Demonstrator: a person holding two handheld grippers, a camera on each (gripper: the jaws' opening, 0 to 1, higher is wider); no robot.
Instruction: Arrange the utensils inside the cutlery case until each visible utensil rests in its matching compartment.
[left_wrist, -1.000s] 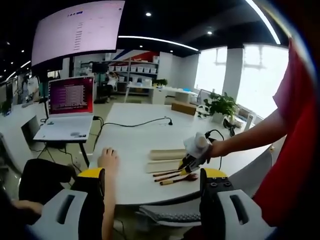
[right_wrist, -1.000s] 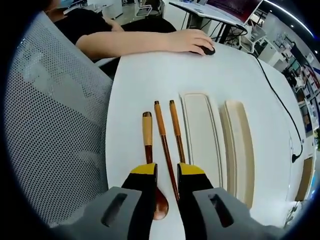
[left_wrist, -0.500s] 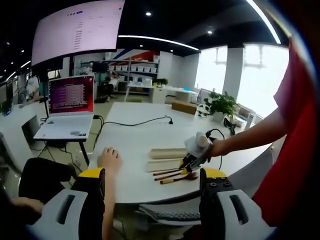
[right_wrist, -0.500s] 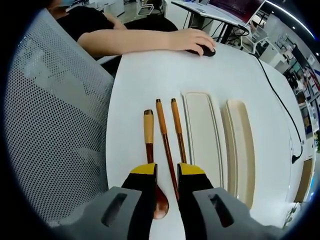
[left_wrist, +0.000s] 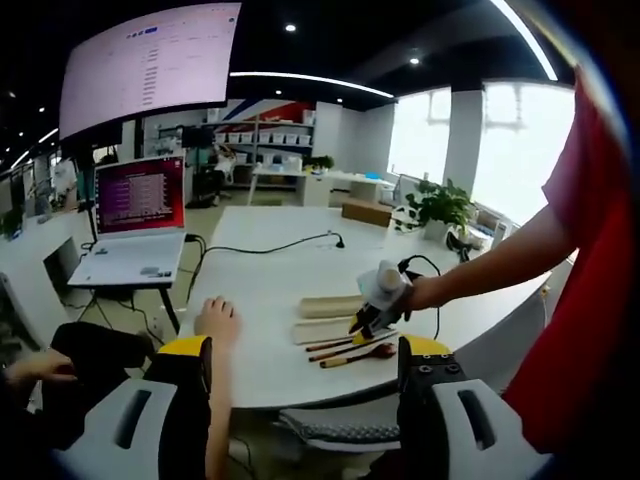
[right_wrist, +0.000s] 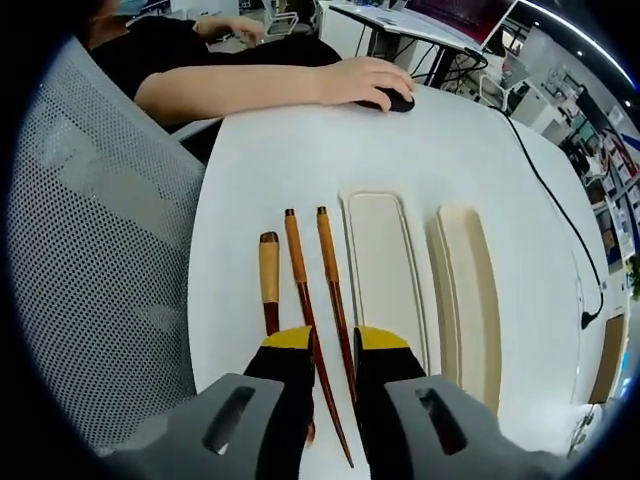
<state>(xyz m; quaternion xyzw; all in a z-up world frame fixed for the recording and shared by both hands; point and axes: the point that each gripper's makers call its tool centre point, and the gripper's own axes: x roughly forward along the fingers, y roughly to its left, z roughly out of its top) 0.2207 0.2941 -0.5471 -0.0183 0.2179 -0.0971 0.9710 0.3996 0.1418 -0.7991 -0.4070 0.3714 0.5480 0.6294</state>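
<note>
A: Where are the utensils?

B: On the white desk, in the right gripper view. A spoon and two chopsticks lie side by side, pointing toward twelve o'clock. The case lies just beside them at three o'clock, long and shallow, with nothing in it. A second tray, likely the lid, sits further toward three o'clock.

A: And the right gripper?

B: Low over the near ends of the chopsticks, jaws parted a little with one stick running between them. Whether they pinch it I cannot tell. From the left gripper view the right gripper sits above the utensils at the desk edge.

A: The left gripper?

B: Released, jaws wide apart, held well back from the desk and holding nothing.

A: How will those sticks handle?

B: I judge them light, stiff and smooth, probably lacquered wood, so they could roll or slip. A hold near the middle of the shaft should keep a stick level. The spoon looks heavier at the bowl, so I would grip close to the neck.

A: Anything in the way?

B: Another person's hand rests on a mouse at twelve o'clock, well apart from the case.
</note>
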